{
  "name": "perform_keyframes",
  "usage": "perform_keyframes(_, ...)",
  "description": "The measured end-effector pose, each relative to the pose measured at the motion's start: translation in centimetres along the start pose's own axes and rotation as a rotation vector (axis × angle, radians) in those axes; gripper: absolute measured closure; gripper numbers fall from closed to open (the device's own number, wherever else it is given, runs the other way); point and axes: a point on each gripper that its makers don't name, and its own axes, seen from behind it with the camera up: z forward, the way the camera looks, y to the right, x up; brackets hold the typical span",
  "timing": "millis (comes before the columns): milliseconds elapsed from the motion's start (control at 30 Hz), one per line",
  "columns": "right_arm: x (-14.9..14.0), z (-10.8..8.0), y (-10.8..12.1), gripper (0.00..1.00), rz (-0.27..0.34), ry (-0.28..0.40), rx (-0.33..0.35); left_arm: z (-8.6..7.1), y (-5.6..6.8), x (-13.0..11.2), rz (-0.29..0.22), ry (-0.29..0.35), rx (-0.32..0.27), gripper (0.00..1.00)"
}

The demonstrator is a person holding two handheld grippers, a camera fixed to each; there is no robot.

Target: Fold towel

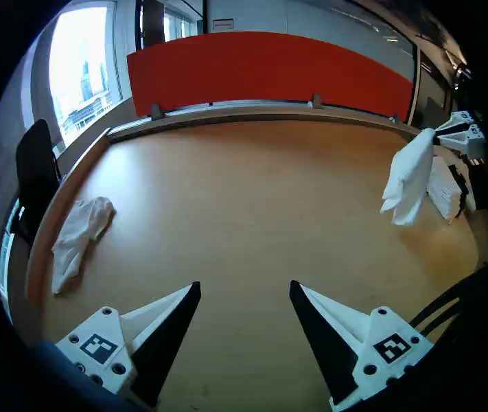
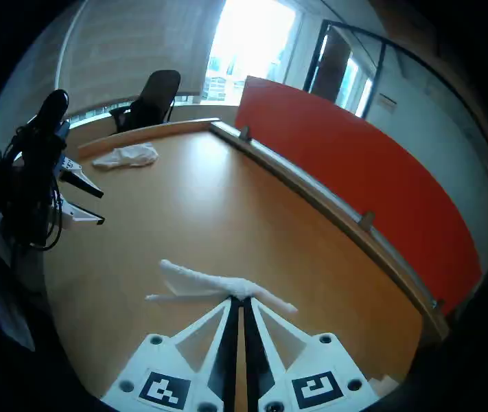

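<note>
Towel point(image 2: 219, 283) pinched by right gripper point(image 2: 241, 302); left gripper view shows it dangling.

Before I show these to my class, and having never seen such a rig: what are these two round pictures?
There is no robot here. A person holds a two-finger gripper in each hand, and a wide-angle camera rides on each one. The left gripper view looks along the left gripper, whose fingers are apart and hold nothing, above a wooden table. The right gripper view looks along the right gripper, whose fingers are closed on a white towel. That same towel hangs at the right edge of the left gripper view. A second, crumpled towel lies at the table's edge near a black chair. A red screen runs along the back.
</note>
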Motion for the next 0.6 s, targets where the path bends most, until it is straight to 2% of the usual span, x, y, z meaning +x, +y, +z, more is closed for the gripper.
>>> perform_keyframes(600, -4.0, -5.8, 12.1, 0.96, 0.051, -0.052, -0.138, 0.0, 0.9, 0.9, 0.027, -0.001, 0.001, 0.04)
